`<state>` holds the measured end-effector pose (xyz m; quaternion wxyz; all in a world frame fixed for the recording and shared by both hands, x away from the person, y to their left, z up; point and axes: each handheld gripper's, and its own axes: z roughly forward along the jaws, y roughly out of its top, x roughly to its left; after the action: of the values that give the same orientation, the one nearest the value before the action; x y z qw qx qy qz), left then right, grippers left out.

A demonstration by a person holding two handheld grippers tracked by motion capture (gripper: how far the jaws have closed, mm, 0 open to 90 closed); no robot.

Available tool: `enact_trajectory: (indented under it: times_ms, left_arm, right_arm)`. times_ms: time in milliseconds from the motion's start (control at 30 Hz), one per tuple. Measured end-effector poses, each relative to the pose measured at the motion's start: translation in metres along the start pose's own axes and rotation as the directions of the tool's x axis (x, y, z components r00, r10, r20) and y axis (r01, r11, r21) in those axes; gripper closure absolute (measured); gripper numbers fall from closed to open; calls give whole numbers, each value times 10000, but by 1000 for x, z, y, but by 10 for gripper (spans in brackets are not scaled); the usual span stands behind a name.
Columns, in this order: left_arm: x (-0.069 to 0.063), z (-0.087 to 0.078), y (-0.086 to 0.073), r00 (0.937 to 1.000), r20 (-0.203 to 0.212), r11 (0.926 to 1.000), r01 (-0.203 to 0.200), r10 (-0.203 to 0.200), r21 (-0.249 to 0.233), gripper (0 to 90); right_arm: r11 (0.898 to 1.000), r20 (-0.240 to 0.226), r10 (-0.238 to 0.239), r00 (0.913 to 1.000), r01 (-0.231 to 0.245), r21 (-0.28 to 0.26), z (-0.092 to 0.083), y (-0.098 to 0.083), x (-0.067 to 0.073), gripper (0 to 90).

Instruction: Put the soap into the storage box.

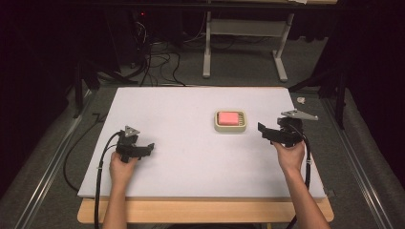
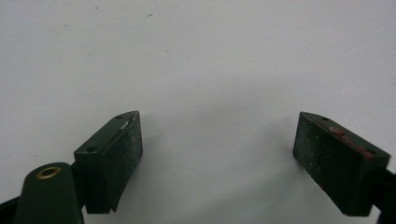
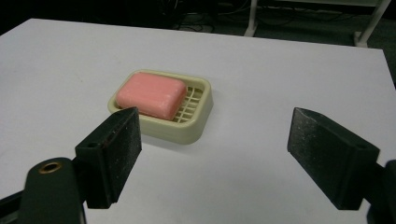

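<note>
Right gripper (image 3: 212,144) spread wide, empty; soap (image 3: 151,94) in dish (image 3: 196,122) just ahead of fingertips. Left gripper (image 2: 217,154) likewise released. Advance level, straddle bar; slipperiness probably warrants firm squeeze.

High view overlooks table (image 1: 191,157), right gripper view nearer, both facing soap dish (image 3: 196,119)

Both grippers' fingers (image 2: 116,158) wide apart
</note>
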<state>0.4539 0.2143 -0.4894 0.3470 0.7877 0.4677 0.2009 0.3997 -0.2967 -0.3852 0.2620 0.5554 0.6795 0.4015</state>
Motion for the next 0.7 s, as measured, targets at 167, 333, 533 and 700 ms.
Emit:
enact_trajectory:
  times_ms: [167, 333, 533, 700]
  left_arm:
    - [0, 0, 0, 10000, 6, 10000, 3, -3, 3, 162]
    - [0, 0, 0, 10000, 2, 10000, 1, -1, 2, 162]
    - [0, 0, 0, 10000, 4, 10000, -1, 1, 2, 162]
    - [0, 0, 0, 10000, 1, 10000, 3, -3, 4, 162]
  right_arm:
    - [10000, 10, 16, 10000, -16, -56, -3, -5, -2, 185]
    - [9999, 3, 114, 9999, -114, 7, -3, -11, -3, 193]
    - [9997, -49, 163, 9999, -162, 169, -1, -19, -5, 204]
    - [9994, -102, 235, 9997, -233, 251, 1, -26, -6, 208]
